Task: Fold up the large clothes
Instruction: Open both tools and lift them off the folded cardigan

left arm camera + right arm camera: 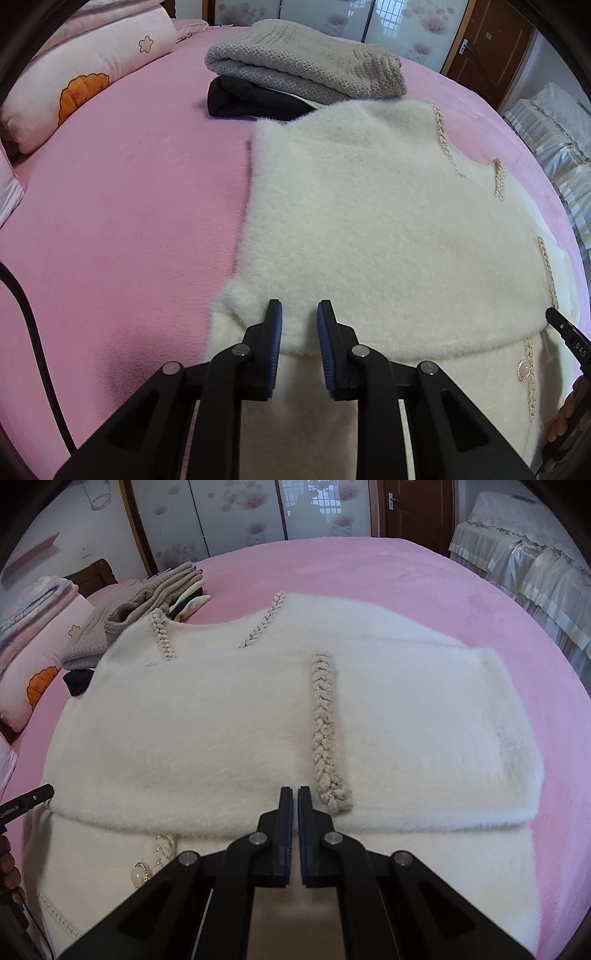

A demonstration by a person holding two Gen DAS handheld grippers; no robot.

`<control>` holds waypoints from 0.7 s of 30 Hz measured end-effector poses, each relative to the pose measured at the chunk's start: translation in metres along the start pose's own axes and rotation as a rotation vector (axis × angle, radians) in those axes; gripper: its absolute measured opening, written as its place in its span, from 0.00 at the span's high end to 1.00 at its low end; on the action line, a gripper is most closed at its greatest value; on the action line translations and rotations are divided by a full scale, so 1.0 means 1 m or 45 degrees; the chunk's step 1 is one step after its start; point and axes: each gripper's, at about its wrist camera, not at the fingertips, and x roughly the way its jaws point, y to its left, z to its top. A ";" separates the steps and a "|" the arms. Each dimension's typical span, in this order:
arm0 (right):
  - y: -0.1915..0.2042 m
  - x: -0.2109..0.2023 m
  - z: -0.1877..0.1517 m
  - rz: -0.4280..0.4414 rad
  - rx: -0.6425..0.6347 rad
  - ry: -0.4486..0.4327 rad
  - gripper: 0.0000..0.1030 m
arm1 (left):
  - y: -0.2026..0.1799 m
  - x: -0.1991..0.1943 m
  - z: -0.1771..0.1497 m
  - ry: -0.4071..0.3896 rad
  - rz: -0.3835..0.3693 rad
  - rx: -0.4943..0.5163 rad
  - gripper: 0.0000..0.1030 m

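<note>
1. Left wrist view: the left gripper [300, 308] hangs just over the near-left part of a cream fuzzy cardigan [369, 229], its blue-padded fingers parted with nothing between them, so it is released. The cardigan lies flat on the pink bedspread [110, 229], with a layer already folded over the body; the folded edge runs crosswise just ahead of the fingertips. I judge the gripper is poised there to take that near-left corner for the next fold.

2. Same view, farther back: a folded beige knit sweater [306, 66] sits on top of a dark garment [251, 99], touching the cardigan's far edge (a pile of finished pieces, by the look of it). A pink pillow [85, 74] lies far left. The tip of the right gripper [565, 332] shows at the right edge.

3. Right wrist view: the right gripper [294, 794] has its fingers clenched almost together, with only a sliver of light between them. No cloth is visibly pinched, so it looks closed on nothing, hovering at the folded edge beside the braided trim [327, 731].

4. Orientation: the neckline sits at the far end and the hem toward the camera, so the long axis runs away from the person. A pearl button [138, 877] shows on the lower layer near left.
</note>
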 end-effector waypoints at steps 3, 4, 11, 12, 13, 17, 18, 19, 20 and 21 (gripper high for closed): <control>0.004 -0.001 0.001 -0.006 -0.002 0.008 0.96 | -0.001 -0.005 0.003 0.004 0.026 0.014 0.80; 0.005 -0.002 0.001 -0.014 -0.004 0.014 0.96 | -0.001 -0.008 0.004 0.005 0.043 0.020 0.74; 0.012 -0.026 0.003 -0.020 0.011 0.038 0.93 | -0.001 -0.049 0.004 -0.041 0.076 0.001 0.40; 0.013 -0.034 0.003 -0.017 0.009 0.028 0.93 | -0.002 -0.057 0.003 -0.049 0.070 0.001 0.40; 0.015 -0.044 0.002 -0.016 0.005 0.015 0.93 | -0.003 -0.066 0.002 -0.061 0.065 0.006 0.40; 0.015 -0.083 0.002 0.019 0.016 -0.026 0.93 | -0.011 -0.105 -0.004 -0.117 0.072 0.039 0.40; 0.015 -0.094 0.001 0.030 0.020 -0.037 0.93 | -0.014 -0.117 -0.006 -0.137 0.066 0.048 0.40; 0.015 -0.105 0.000 0.036 0.020 -0.048 0.93 | -0.017 -0.127 -0.009 -0.154 0.060 0.053 0.40; 0.016 -0.118 -0.001 0.038 0.015 -0.062 0.93 | -0.019 -0.138 -0.013 -0.169 0.056 0.061 0.40; 0.017 -0.130 -0.003 0.044 0.008 -0.080 0.93 | -0.021 -0.149 -0.016 -0.180 0.051 0.072 0.40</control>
